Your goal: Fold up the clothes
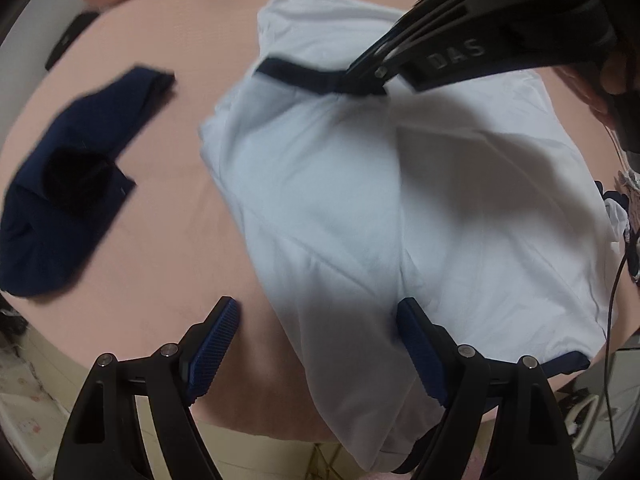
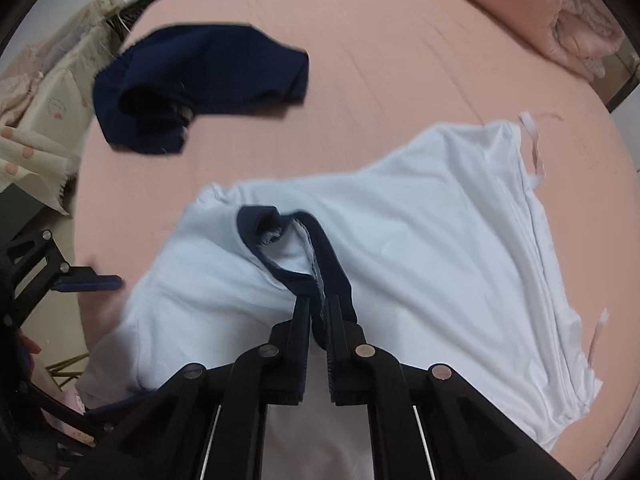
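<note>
Left wrist: right tongs (image 1: pixel 366 82) marked "DAS".

Both wrist views look steeply down, close over the bed (image 1: pixel 168 216) — sharing the white shirt (image 1: pixel 360 200).

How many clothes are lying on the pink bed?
2. The white shirt lies spread in the middle, its dark collar pinched by the right gripper. The navy garment lies crumpled apart from it, farther along the bed. More may be out of view.
</note>
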Demonstrator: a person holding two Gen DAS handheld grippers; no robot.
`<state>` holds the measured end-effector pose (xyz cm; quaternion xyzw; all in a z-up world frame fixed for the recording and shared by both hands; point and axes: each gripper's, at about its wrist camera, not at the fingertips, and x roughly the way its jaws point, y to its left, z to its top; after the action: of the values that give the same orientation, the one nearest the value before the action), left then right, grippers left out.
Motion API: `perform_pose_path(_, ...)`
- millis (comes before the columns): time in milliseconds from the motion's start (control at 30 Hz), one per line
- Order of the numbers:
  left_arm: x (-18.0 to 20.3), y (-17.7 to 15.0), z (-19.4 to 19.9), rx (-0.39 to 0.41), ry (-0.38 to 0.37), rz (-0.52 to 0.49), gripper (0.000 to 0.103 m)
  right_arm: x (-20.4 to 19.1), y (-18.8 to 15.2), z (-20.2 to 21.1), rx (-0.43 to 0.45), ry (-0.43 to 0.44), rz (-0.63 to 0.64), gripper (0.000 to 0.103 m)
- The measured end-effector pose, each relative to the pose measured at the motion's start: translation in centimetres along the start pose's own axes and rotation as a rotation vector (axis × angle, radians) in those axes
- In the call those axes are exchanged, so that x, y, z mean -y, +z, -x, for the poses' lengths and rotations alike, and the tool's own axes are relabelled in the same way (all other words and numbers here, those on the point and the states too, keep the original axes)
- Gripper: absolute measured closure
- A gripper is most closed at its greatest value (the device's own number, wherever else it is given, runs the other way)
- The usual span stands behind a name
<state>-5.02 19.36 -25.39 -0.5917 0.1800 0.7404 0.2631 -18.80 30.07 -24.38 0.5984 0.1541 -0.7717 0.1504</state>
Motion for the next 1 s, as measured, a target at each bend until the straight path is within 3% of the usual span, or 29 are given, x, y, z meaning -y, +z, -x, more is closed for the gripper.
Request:
perform_pose_path(200,0.5,-1.1,0.0,-0.003,0.026,-0.068,0.022,1.5,-0.5,0.9,0.039,-0.134,-0.064,0.099)
perform_pose_path(267,0.6,-1.5,0.0,-0.008,0.026,-0.080,0.022,2.3,-0.7,1.3,0.041,-0.141,-0.095,0.099)
perform_pose_path(567,0.8,-2.4,0.3,-0.046,0.028,-0.157,0.022,3.4,-2.1,1.6,0.062,0.126,-0.214,0.098)
perform_pose_path(800,0.8,-2.3,0.2,-0.057,0.038,-0.148,0.022,-0.8,-1.3,2.5,0.087,0.161,-0.002,0.096)
perform_pose_path(933,0.9,-2.6,0.3,-0.054,0.042,-0.146,0.022,-2.2,-0.3,1.8,0.067,0.126,0.071,0.093)
perform_pose_path(1000,0.8,-2.7,0.3,-0.053,0.039,-0.140,0.022,-2.6,0.1,1.4,0.056,0.126,0.079,0.079)
